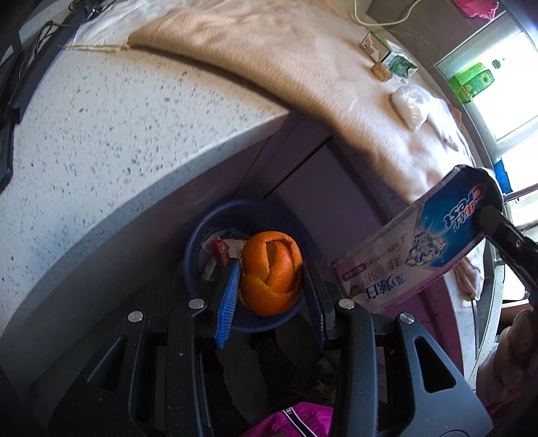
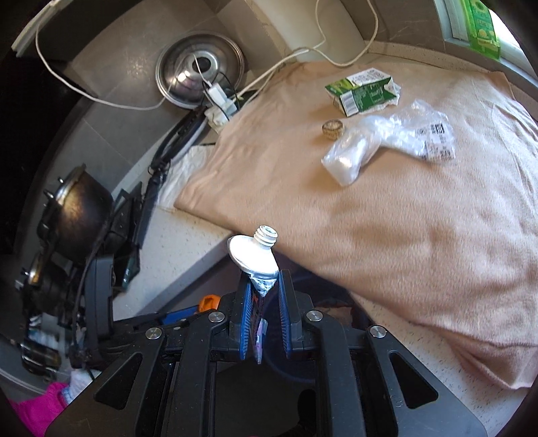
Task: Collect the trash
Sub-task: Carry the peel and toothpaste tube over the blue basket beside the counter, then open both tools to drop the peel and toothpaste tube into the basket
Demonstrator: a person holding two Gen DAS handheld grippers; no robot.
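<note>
My left gripper (image 1: 271,269) is shut on an orange peel (image 1: 271,273) and holds it over a blue trash basket (image 1: 201,232) on the floor below the counter; the basket holds some wrappers. My right gripper (image 2: 261,280) is shut on a flattened toothpaste tube (image 2: 255,252), its capless neck pointing up. The same tube (image 1: 420,242) shows in the left wrist view at right, held beside the basket. On the beige cloth (image 2: 386,208) lie a green carton (image 2: 364,90), a clear plastic bag (image 2: 380,144) and a small cap (image 2: 333,129).
The speckled white counter (image 1: 117,141) runs along the left. A steel lid (image 2: 200,70), black pots (image 2: 80,215), cables and a white cord (image 2: 101,101) crowd the counter's back left. A green box (image 2: 481,23) stands on the window sill.
</note>
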